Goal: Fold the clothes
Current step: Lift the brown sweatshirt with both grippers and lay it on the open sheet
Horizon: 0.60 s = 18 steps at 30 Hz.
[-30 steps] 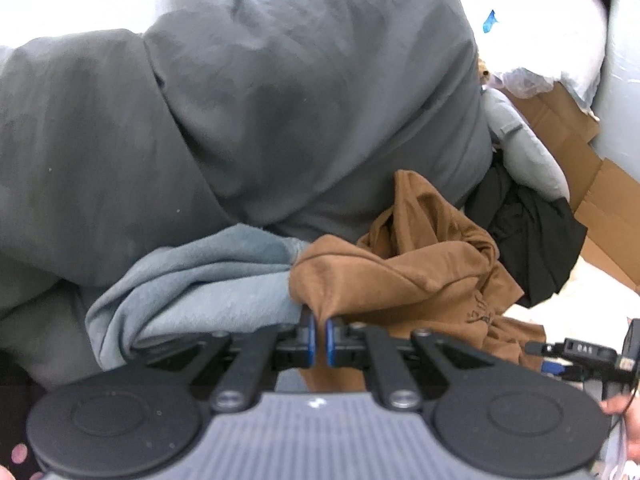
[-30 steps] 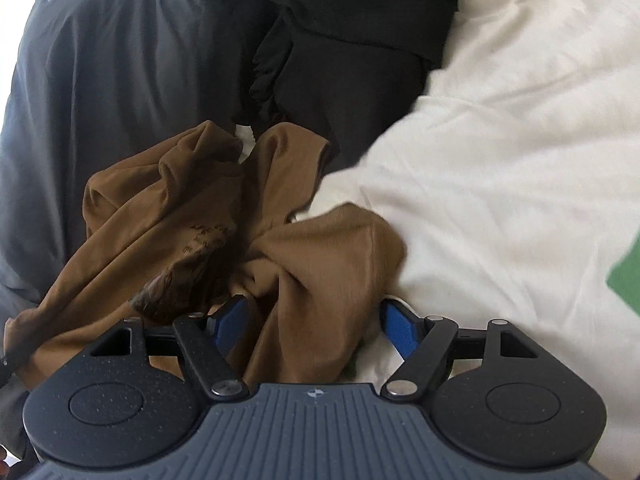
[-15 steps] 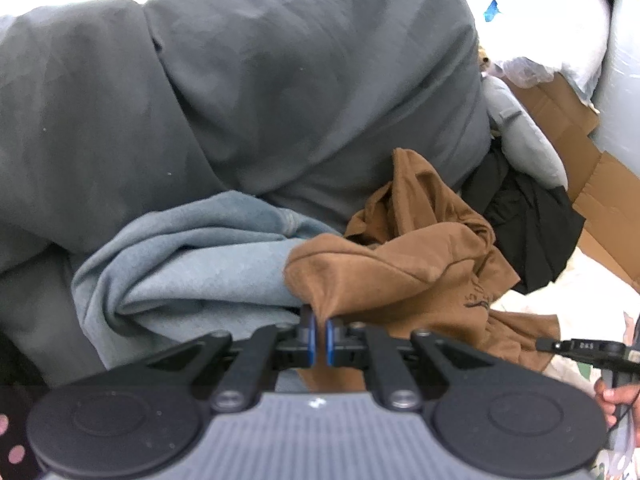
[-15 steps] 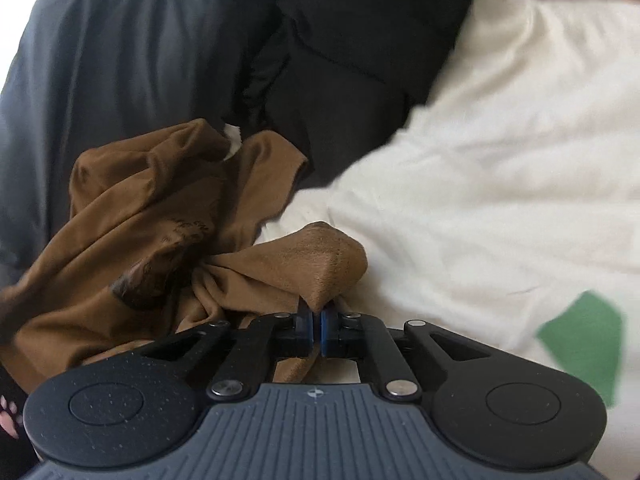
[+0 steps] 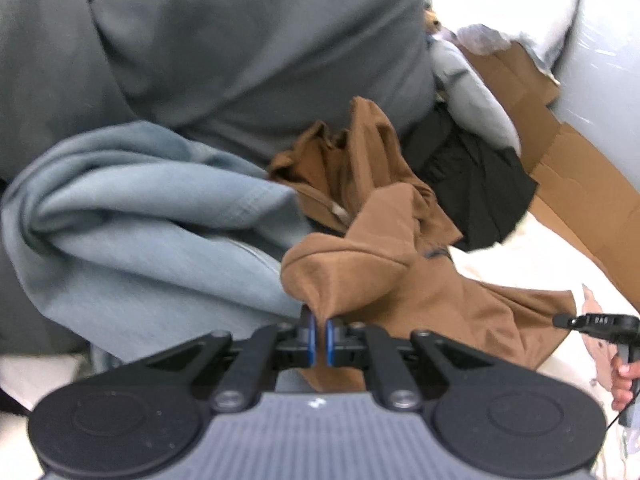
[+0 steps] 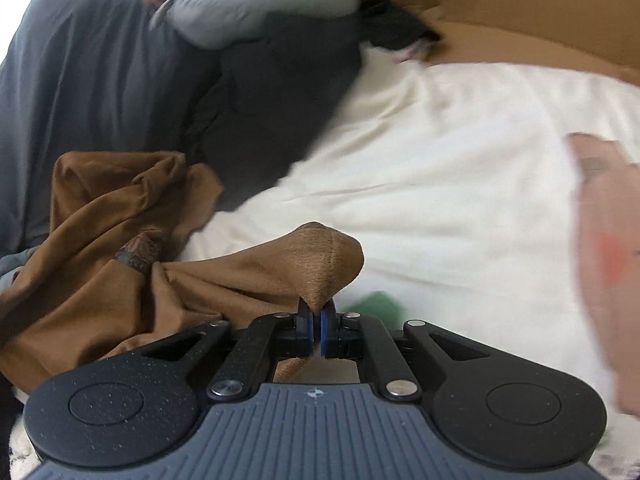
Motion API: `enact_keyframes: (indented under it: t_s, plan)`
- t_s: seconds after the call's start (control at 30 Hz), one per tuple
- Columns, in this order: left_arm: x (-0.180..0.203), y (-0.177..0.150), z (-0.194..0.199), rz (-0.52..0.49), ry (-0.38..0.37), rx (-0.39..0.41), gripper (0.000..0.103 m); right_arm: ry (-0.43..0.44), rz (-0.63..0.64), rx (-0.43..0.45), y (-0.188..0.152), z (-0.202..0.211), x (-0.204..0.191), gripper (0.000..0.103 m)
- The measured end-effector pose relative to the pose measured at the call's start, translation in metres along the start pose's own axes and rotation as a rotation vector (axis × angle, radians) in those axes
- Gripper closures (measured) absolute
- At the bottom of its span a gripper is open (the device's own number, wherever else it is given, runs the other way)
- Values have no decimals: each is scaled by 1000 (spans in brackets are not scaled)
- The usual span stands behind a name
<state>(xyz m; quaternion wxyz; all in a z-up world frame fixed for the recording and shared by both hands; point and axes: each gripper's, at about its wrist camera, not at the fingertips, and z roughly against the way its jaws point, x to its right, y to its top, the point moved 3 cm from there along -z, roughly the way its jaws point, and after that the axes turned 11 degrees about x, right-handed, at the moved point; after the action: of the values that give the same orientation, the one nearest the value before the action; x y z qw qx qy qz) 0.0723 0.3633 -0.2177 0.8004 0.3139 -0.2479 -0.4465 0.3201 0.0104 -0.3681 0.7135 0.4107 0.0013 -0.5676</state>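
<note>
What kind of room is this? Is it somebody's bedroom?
Probably a bedroom, yes. Both grippers pinch a brown shirt over a white bedsheet, a big grey duvet is heaped behind it, and more loose clothes lie about, such as a light blue garment. Flattened cardboard lies at the edge.

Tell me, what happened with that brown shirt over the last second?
The right gripper, open a second ago, closed on a fold of the brown shirt and drew it over the white sheet. The left gripper kept its pinch on the shirt.
</note>
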Motion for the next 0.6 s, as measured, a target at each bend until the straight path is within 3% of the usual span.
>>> enact_keyframes:
  t_s: [0.33,0.47,0.6]
  plan:
    - [58,-21,-2,-15,-119,-37,98,-160,33,15,23,84,63,103]
    - [81,-25,3,-20,-172,-45,98,-205,148,7,34,120,68,103]
    - [100,-26,9,-35,-210,-51,98,-235,181,-1,34,152,77,103]
